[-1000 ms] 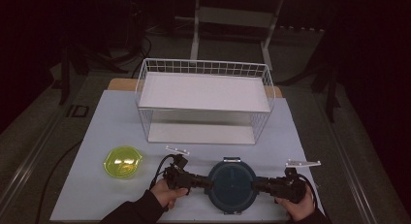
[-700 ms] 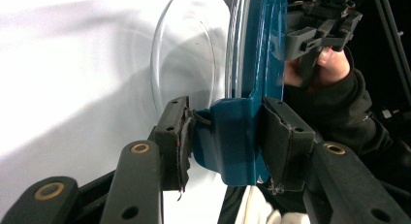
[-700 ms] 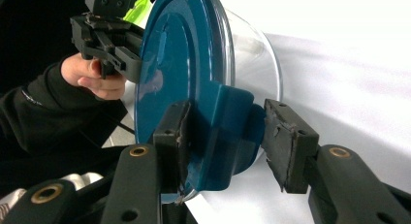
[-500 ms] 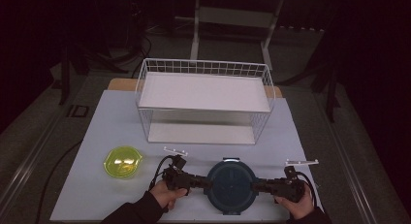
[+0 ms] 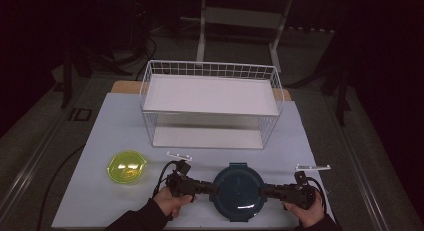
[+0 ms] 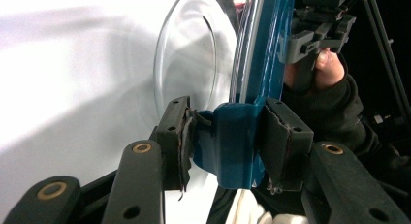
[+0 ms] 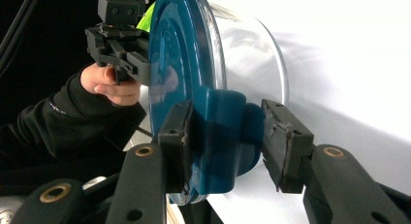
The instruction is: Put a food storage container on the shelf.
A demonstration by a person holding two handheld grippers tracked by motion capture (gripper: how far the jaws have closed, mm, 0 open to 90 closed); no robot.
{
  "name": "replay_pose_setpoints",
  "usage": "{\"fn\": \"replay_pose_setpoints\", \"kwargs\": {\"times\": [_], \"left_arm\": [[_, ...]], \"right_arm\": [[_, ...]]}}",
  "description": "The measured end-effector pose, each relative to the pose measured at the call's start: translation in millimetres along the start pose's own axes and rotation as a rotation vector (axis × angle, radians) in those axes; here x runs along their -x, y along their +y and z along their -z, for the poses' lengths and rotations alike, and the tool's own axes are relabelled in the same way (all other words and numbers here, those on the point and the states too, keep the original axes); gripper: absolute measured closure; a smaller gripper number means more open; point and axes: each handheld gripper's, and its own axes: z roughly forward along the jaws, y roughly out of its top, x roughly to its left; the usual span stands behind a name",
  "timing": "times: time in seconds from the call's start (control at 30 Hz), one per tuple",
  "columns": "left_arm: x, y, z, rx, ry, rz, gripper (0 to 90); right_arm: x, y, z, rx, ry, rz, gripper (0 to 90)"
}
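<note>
Well, when I compare with one second ago, I find almost nothing changed. Both my hands rest at the same place, and the container has not shifted. I judge that the approach is finished and what comes next is the work on the clips, or a lift.

The grey-white table sheet (image 5: pixel 100 141) carries everything. At its far side stands the white wire basket with two flat shelves (image 5: pixel 210 67), and I use it as my landmark.

In front of the basket, well apart from it and close to the near table edge, sits the round clear plastic container with the dark blue lid (image 5: pixel 237 191). The lid is on it. Also in front of the basket, but off its left corner, lies the small yellow-green translucent bowl (image 5: pixel 127 167), untouched.

The left gripper (image 5: pixel 212 187) comes to the container from the side of the yellow-green bowl. It is about half closed and clamps the blue side clip of the lid (image 6: pixel 232 151). One pad (image 6: pixel 283 136) lies flat on the clip and the other presses its thin edge.

The right gripper (image 5: pixel 264 191) meets the container from the opposite side, also about half closed, around the second blue clip (image 7: pixel 218 136). One pad touches this clip. The other pad (image 7: pixel 286 136) is just beside it, in shadow, so I cannot tell whether it really presses.
</note>
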Motion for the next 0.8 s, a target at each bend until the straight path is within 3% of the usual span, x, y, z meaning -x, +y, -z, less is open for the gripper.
{"fn": "replay_pose_setpoints", "kwargs": {"times": [0.57, 0.8], "left_arm": [[29.3, 26.3, 31.5, 0.079, 0.034, -0.068, 56.7], [43.2, 45.3, 53.3, 0.122, 0.039, -0.093, 56.8]], "right_arm": [[-24.7, 31.3, 3.0, 0.039, 0.032, 0.055, 57.3], [-41.6, 60.0, 2.8, 0.062, 0.052, 0.099, 57.4]]}}
